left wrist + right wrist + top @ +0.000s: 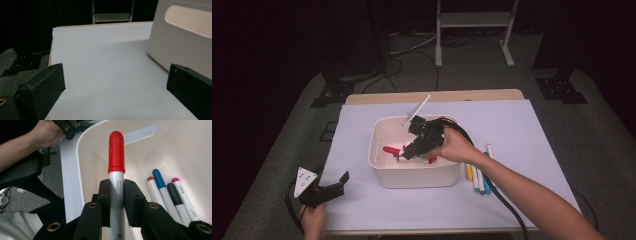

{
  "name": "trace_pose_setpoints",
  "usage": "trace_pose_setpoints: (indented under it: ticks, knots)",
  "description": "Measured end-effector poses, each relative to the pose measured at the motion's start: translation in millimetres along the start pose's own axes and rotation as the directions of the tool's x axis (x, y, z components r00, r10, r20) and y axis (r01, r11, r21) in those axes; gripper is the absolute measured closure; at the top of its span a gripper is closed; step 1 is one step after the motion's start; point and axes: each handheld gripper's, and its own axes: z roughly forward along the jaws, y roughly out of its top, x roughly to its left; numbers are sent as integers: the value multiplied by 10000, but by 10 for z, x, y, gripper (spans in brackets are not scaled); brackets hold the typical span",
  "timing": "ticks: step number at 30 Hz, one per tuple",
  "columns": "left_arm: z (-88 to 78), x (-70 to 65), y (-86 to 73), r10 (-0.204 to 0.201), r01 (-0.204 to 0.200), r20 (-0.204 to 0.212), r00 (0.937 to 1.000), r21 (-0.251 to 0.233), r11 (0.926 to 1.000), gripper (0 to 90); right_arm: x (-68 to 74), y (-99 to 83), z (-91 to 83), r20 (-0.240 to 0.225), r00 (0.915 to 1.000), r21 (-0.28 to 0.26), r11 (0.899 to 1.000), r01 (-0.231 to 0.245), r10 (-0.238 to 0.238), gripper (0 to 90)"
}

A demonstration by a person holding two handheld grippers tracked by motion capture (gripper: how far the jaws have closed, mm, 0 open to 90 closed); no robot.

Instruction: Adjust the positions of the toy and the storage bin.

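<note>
My right gripper [408, 151] reaches down into a white bin [379, 131] and is shut on a marker with a red cap [389, 149]. In the right gripper view the marker [116, 155] stands straight between the pads of the right gripper [116, 192], its cap pointing at the bin's inner wall [95, 160]. Several capped markers [166, 192] lie on the bin's floor to the right of it. My left gripper [338, 186] rests at the table's near left corner, open with nothing in it. In the left gripper view, bare white table lies between the fingers of the left gripper [115, 82].
Several more markers [477, 176] lie side by side on the white table cover, just right of the bin. The bin's outer wall [180, 42] stands close on the right in the left gripper view. Beyond the table's far edge stand a metal frame [473, 30] and floor cables.
</note>
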Motion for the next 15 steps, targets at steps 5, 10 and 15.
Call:
trace_pose_setpoints:
  ticks: [5,10,15]
  knots:
    - [-1,1,1,8,-8,1,10000,18,10000,5,-60,2,155,-29,10000,253,9997,68,-67,759]
    - [-3,4,1,30,-30,3,10000,41,10000,5,-106,12,307,-159,9998,635,9979,126,-116,759]
    - [-3,6,1,19,-19,15,10000,42,10000,5,-147,0,438,-86,9997,1162,9930,226,-218,759]
